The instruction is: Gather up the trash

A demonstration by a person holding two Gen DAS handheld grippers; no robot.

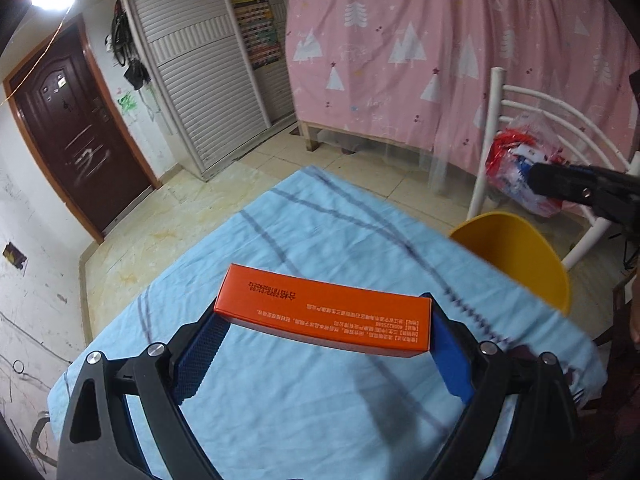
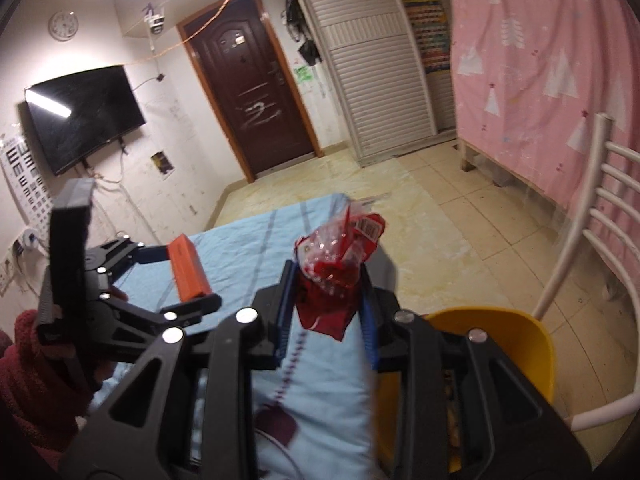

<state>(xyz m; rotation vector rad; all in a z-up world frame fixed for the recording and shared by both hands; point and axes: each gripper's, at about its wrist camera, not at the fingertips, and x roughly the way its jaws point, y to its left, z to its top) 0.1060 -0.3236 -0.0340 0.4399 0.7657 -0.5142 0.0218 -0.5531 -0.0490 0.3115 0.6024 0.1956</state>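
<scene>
My left gripper [image 1: 320, 322] is shut on a long orange box [image 1: 324, 316], its blue pads pressing the two short ends above the blue-clothed table [image 1: 280, 400]. The same orange box [image 2: 188, 270] and left gripper [image 2: 182, 274] show at the left of the right wrist view. My right gripper [image 2: 326, 280] is shut on a crumpled red and clear plastic wrapper [image 2: 340, 256], held above the table's right edge. In the left wrist view that wrapper [image 1: 516, 164] hangs from the right gripper [image 1: 532, 178] at the far right. A yellow bin [image 2: 508, 340] stands just right of the table.
A white metal chair [image 2: 580, 232] stands beyond the yellow bin [image 1: 516, 256]. A pink curtain [image 1: 440, 40] covers a frame at the back right. A brown door [image 2: 248, 80] and a white shuttered wardrobe [image 2: 372, 60] face me across the tiled floor [image 2: 440, 220]. A red sleeve [image 2: 36, 368] holds the left gripper.
</scene>
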